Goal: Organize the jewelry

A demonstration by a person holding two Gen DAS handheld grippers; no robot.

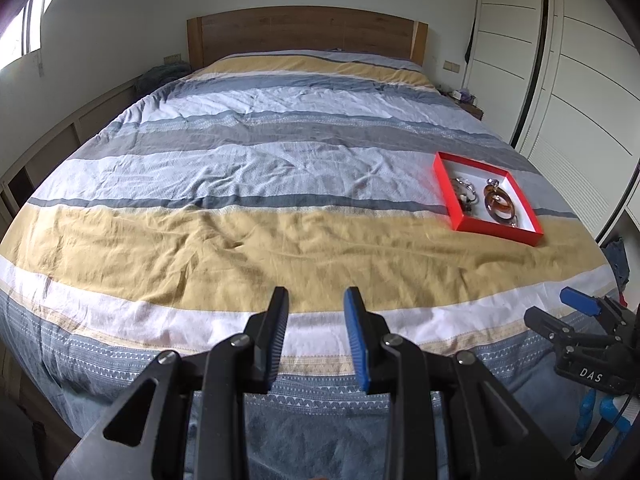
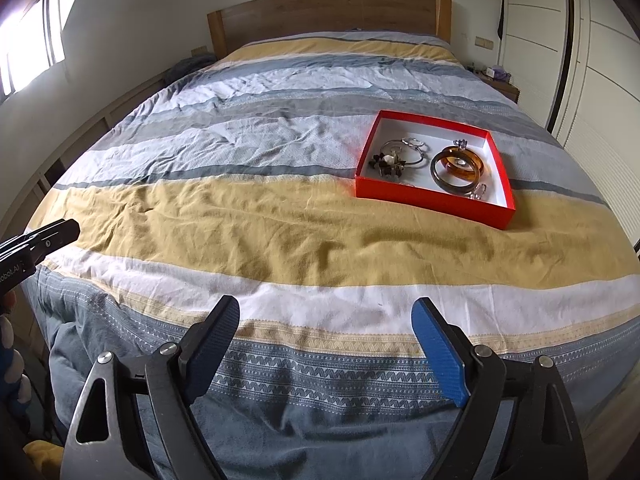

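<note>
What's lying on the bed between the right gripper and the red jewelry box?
Nothing but striped bedspread: the right wrist view shows bare fabric from the right gripper to the red box.

A wide stretch of bare striped bedspread (image 2: 280, 216) is being left free across the centre and left of both views. The right-centre is being occupied by the red tray (image 2: 434, 194), whose low walls are enclosing bangles (image 2: 456, 168) and smaller pieces. The far edge is being closed off by the headboard (image 2: 328, 12), and the right side is being bounded by wardrobe doors (image 1: 580, 92).
</note>
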